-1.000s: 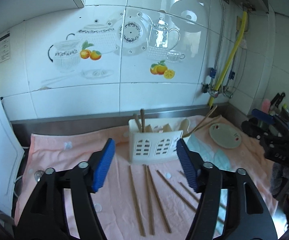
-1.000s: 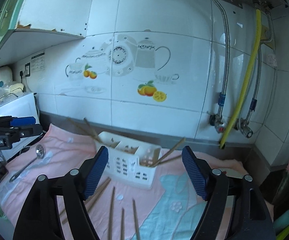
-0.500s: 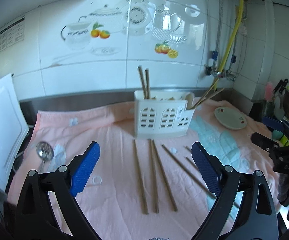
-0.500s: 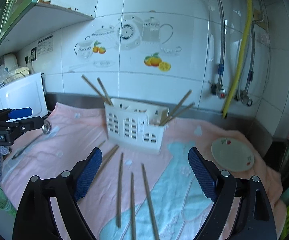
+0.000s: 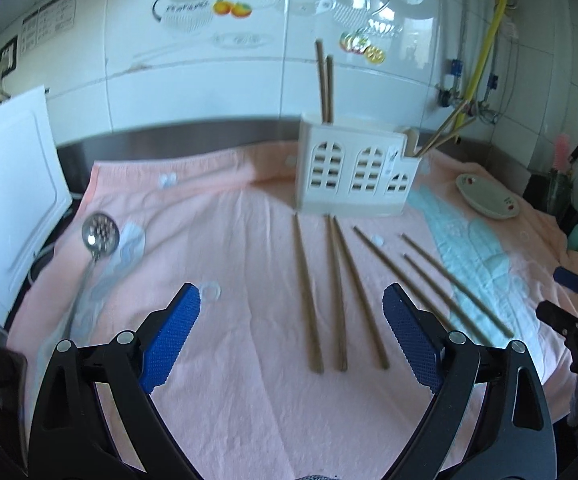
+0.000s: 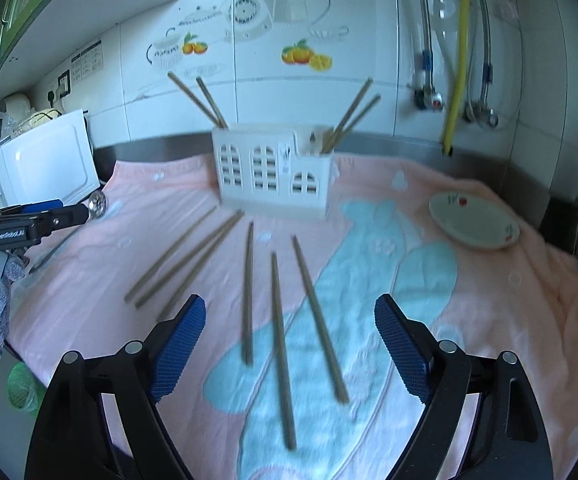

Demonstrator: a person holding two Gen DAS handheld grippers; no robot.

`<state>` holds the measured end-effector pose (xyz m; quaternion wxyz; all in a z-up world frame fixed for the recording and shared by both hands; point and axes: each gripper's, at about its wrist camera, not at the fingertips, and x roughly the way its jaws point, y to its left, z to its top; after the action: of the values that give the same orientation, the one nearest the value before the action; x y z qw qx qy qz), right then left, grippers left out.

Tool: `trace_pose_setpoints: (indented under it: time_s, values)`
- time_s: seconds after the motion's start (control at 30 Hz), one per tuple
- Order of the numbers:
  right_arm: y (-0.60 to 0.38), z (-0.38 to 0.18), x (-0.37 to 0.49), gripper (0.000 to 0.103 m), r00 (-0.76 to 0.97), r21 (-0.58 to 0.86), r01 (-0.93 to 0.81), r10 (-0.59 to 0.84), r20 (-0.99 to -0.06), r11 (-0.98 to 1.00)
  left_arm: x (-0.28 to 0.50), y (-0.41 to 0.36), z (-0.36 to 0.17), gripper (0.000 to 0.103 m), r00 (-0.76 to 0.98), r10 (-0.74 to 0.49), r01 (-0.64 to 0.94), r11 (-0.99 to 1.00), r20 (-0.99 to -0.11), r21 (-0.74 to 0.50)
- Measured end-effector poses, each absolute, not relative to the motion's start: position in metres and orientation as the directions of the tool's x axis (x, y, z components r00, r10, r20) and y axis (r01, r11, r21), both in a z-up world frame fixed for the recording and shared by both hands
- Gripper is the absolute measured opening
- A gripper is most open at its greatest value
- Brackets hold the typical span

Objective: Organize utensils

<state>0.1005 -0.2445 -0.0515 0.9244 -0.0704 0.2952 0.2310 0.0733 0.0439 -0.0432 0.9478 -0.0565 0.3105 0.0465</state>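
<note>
Left wrist view: I read the left gripper [image 5: 291, 332] with its jaws spread wide above the pink towel [image 5: 217, 216] and nothing between the blue pads; the jaws have just been opening. Six loose chopsticks [image 5: 307, 296] lie flat on the towel, fanned out from the front of the white utensil holder [image 5: 353, 172], which stands upright near the towel's rear edge. Three of the sticks lie between the pads' lines, three more run toward the towel's right edge. Two chopsticks [image 5: 324, 84] stand in the holder's left compartment, and two more lean out of its right end. A slotted metal spoon [image 5: 99, 234] lies near the towel's left edge, and a small plate [image 5: 487, 200] rests near the rear right corner. The right gripper [image 5: 577, 320] shows at the right edge. Right wrist view: the right gripper [image 6: 289, 340] is likewise spread wide and grips nothing; its jaws have just been closing slightly. Three chopsticks [image 6: 277, 320] lie between its pads on the towel's blue patch [image 6: 421, 272], untouched, and three more lie to the left. The utensil holder [image 6: 273, 172] stands beyond them, the plate [image 6: 473, 220] toward the right edge.
</note>
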Motion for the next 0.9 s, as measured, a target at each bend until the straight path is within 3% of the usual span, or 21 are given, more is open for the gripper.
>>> trace_pose_setpoints:
  time_s: [0.13,0.33,0.57,0.67,0.9]
  values:
    - [-0.248,-0.069,0.096,0.073,0.689,0.030,-0.470,0.389,-0.611,0.882,0.071,0.049,-0.058,0.092,0.781,0.057,-0.143,0.985,-0.621,-0.091]
    - [-0.245,-0.095,0.096,0.052,0.628,0.071,-0.486,0.404,-0.665,0.871,0.070,0.050,-0.071,0.091,0.762,0.060,-0.154,0.984,-0.644,-0.090]
    - [-0.241,-0.110,0.105,0.039,0.600,0.078,-0.492,0.402,-0.691,0.867,0.068,0.048,-0.080,0.090,0.749,0.058,-0.151,0.985,-0.660,-0.084]
    - [-0.242,-0.116,0.110,0.036,0.587,0.076,-0.494,0.397,-0.706,0.866,0.068,0.050,-0.084,0.083,0.741,0.048,-0.157,0.982,-0.670,-0.104]
    - [-0.242,-0.126,0.113,0.022,0.565,0.078,-0.504,0.396,-0.724,0.860,0.071,0.050,-0.093,0.056,0.723,0.013,-0.137,0.983,-0.691,-0.124]
